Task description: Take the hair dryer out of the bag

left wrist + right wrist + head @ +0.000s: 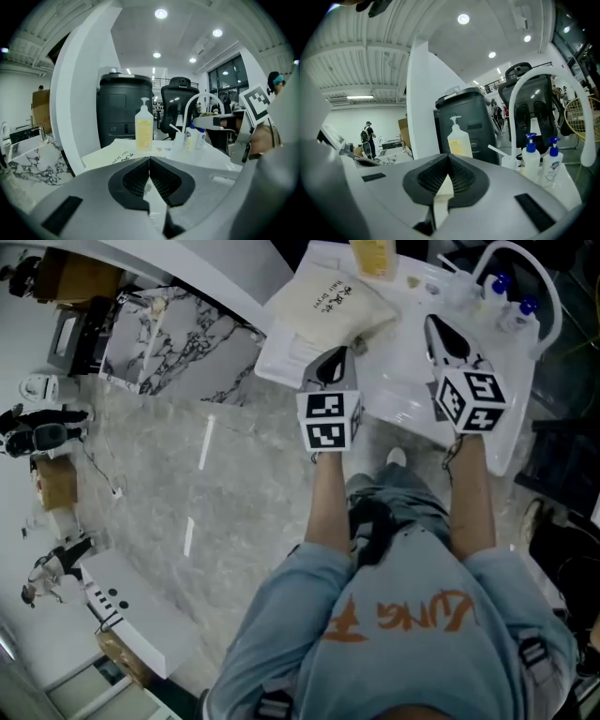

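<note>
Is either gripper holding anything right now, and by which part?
Nothing is held: the left gripper and the right gripper are both shut and empty.

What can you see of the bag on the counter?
The bag is a cream, cloth-looking pouch with dark print on its top face. It lies flat but puffed on the white counter, near the counter's left corner, with a soap bottle just beyond it. No opening shows, nor what is inside. The shut left gripper points at its near edge; contact can't be told.

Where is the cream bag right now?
In the head view the cream bag lies on the white table, at its left, just ahead of the left claw, near the pump bottle.
</note>
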`<control>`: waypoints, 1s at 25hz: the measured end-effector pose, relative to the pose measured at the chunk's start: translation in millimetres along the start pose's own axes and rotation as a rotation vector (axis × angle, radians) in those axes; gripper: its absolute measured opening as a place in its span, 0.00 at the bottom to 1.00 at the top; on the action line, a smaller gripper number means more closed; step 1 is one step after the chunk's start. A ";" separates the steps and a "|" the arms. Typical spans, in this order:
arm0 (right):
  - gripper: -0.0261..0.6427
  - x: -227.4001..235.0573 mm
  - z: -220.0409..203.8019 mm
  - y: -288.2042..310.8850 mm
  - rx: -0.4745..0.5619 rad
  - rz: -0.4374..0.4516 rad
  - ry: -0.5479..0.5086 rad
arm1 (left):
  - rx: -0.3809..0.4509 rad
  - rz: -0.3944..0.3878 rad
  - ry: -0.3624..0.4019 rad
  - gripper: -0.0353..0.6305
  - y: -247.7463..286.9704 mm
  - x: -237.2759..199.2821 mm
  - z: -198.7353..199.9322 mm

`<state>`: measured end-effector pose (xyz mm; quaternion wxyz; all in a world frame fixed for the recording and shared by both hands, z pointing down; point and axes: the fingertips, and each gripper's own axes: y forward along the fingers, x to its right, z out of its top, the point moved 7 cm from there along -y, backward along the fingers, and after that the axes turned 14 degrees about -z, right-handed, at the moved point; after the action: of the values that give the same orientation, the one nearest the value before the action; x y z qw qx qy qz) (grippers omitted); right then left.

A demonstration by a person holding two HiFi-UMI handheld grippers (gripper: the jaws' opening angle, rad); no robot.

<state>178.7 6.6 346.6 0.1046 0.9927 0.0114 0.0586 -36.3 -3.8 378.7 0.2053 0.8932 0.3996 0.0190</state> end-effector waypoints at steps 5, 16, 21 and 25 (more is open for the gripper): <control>0.04 10.8 -15.3 28.4 -0.041 0.000 0.041 | -0.125 0.002 0.008 0.06 25.0 -15.9 -17.3; 0.04 -2.5 -47.7 70.8 -0.142 0.056 0.010 | -0.535 -0.014 0.099 0.20 79.9 -59.9 -65.9; 0.04 -12.0 -68.0 85.6 -0.203 0.073 0.017 | -0.583 -0.036 0.154 0.21 102.2 -67.7 -69.8; 0.04 -16.9 -76.9 95.8 -0.233 0.097 0.007 | -0.596 -0.039 0.128 0.15 114.3 -76.4 -72.6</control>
<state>153.8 -71.8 439.4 0.2163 0.9730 -0.0431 0.0682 -21.9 -101.7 498.7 0.4333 0.7828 0.4054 0.1876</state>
